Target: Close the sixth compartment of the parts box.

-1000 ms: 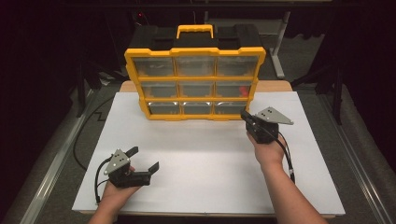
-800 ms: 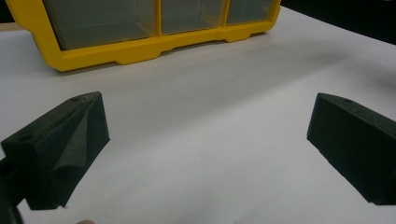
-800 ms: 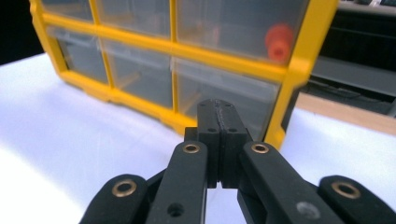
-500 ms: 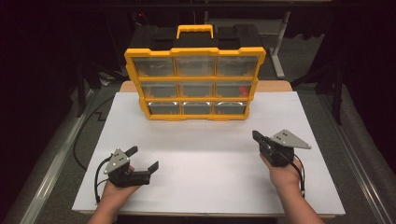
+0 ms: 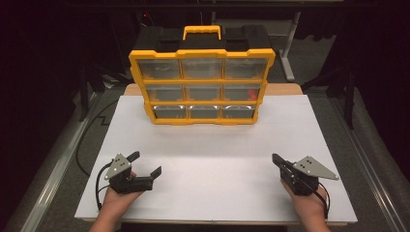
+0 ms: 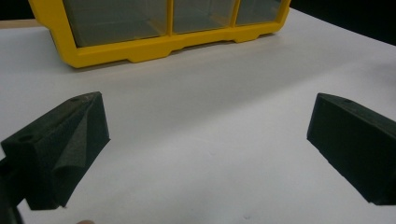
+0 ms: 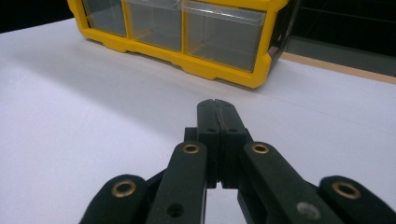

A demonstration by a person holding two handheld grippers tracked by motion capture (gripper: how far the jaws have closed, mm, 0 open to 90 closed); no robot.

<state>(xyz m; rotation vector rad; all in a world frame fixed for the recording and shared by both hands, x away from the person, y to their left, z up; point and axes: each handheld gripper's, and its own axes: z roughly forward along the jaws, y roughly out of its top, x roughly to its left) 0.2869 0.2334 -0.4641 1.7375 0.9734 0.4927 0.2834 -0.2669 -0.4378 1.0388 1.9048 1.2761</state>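
Two grippers rest low at the near edge of the white worktop (image 5: 212, 159), and between them and the far side stands the yellow organizer (image 5: 202, 87), a case of nine clear drawers, upright and leaning a little back, well apart from both hands. The left gripper (image 5: 145, 169) sits at the near left with its fingers (image 6: 60, 149) released wide, and nothing lies between them. The right gripper (image 5: 276, 160) sits at the near right with its fingers (image 7: 218, 126) clenched flat together on nothing.

We judge that the work in hand is on the drawers, and that no drawer is open yet. One drawer in the middle row, at the right, shows something red (image 5: 249, 92) inside; what it is we cannot tell.

To do the step well, we first open the right fingers before we come near the case, because closed fingers can only push. We approach level with the chosen drawer and take its front lip, not the yellow frame. The case leans and is probably light, so a pull can drag it toward us or tip it. We therefore bring the left gripper to the left side of the frame and hold it steady while the right one pulls slowly and straight.
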